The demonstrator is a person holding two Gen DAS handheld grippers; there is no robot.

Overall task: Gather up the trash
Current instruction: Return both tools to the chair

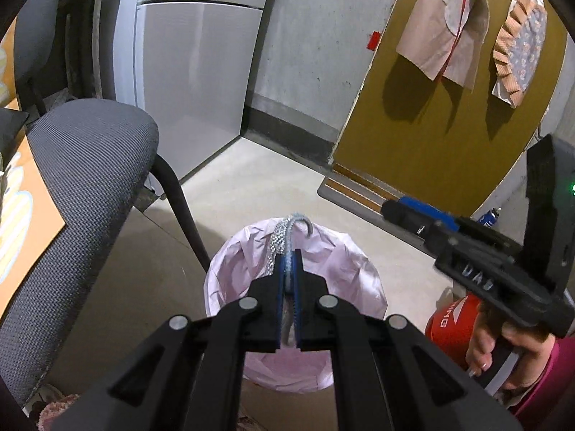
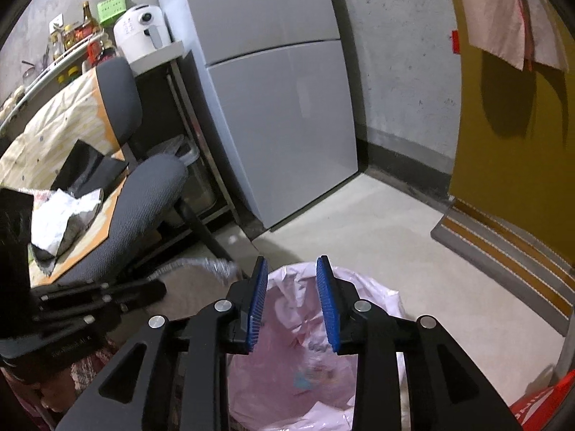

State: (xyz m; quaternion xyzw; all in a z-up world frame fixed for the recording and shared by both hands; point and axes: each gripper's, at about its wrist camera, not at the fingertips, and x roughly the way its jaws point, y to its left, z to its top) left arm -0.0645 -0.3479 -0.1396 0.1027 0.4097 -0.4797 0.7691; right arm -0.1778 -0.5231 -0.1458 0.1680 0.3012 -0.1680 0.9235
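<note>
Room: concrete floor (image 1: 273, 179), grey chair (image 1: 82, 165) left, fridge (image 1: 194, 72) far
Left tongs (image 1: 288, 265): clamped on silvery strip (image 1: 285, 237), over bin
Bin (image 1: 323, 262): pink-lined, near centre
Right tongs (image 2: 291, 287): parted, empty, above bin

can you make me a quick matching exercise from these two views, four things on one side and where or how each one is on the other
Things:
1. left gripper
2. right gripper
3. crumpled paper
4. air fryer

States or places:
A. on the orange patterned table
B. open over the pink-lined bin
C. on the white shelf by the fridge
D. shut on a silvery wrapper

Pairs: 1-D, 2-B, 3-A, 4-C
</note>
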